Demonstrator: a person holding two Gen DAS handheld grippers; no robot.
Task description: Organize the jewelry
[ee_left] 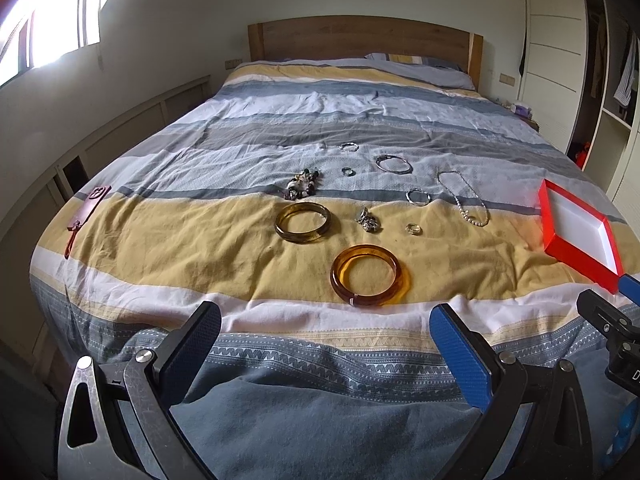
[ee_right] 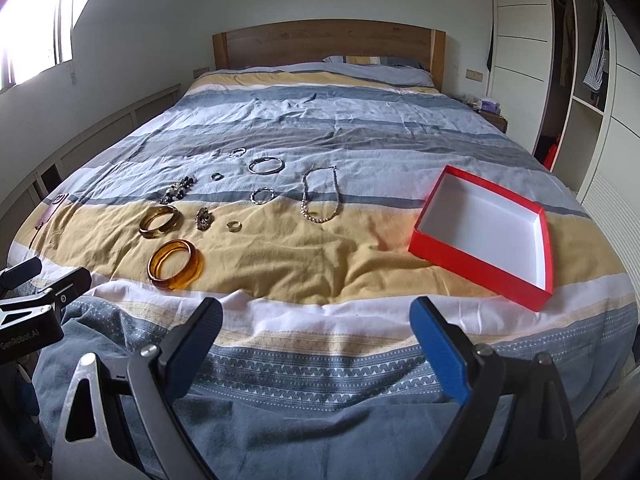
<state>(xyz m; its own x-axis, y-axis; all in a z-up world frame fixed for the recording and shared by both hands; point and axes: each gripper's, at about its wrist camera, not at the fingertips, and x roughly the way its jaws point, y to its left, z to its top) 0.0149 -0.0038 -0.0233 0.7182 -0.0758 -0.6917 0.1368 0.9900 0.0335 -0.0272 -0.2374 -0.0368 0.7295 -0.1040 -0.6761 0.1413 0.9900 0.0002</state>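
Note:
Jewelry lies spread on the striped bed cover. An amber bangle [ee_left: 370,280] [ee_right: 176,265] is nearest, a brown bangle [ee_left: 303,223] [ee_right: 159,222] behind it. A bead bracelet [ee_left: 303,185], a brooch cluster [ee_left: 367,219], a small ring [ee_left: 413,229], silver bangles [ee_left: 393,164] and a pearl necklace [ee_left: 466,200] [ee_right: 320,196] lie further back. An open red box [ee_right: 486,236] [ee_left: 578,232] with a white, empty inside sits at the right. My left gripper [ee_left: 326,338] is open and empty at the bed's foot, short of the amber bangle. My right gripper [ee_right: 316,334] is open and empty, left of the box.
A dark red phone case [ee_left: 90,210] lies at the bed's left edge. A wooden headboard [ee_left: 364,38] and a pillow stand at the far end. A white wardrobe [ee_right: 560,60] with hanging clothes is at the right, a low wall panel and a window at the left.

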